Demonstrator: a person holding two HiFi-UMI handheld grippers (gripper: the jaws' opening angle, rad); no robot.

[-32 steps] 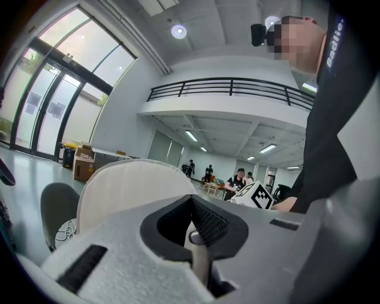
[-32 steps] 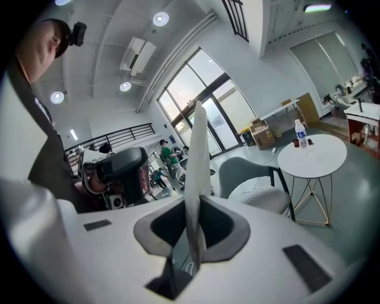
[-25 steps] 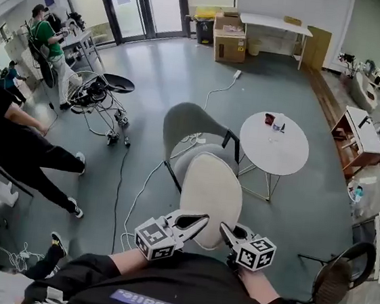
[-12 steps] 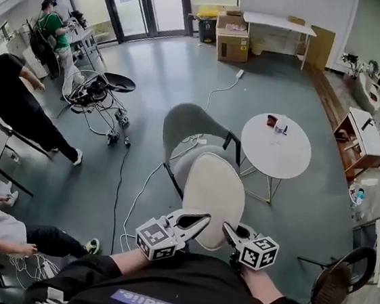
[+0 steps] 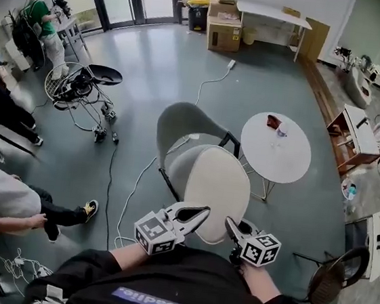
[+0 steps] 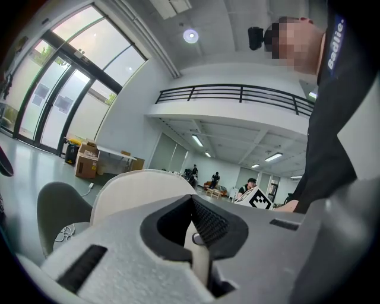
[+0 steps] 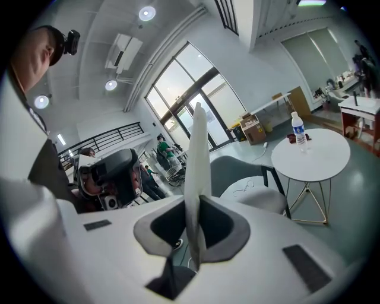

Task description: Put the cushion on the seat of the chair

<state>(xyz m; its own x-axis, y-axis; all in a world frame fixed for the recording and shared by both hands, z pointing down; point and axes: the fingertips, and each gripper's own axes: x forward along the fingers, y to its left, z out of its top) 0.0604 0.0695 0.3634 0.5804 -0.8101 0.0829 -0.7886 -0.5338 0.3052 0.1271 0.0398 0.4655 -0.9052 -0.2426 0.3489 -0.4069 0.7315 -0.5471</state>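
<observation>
cushion [image 5: 217,185] moved nearer chair [image 5: 179,123] — seat partly hidden | left gripper [image 5: 202,215], right gripper [image 5: 229,225] pinch its edge

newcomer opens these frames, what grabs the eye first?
The big off-white cushion at the centre of the head view. It is pinched at its near edge by the left gripper and the right gripper, both shut on it. Just beyond it stands the grey chair, with a round white table to its right.
</observation>
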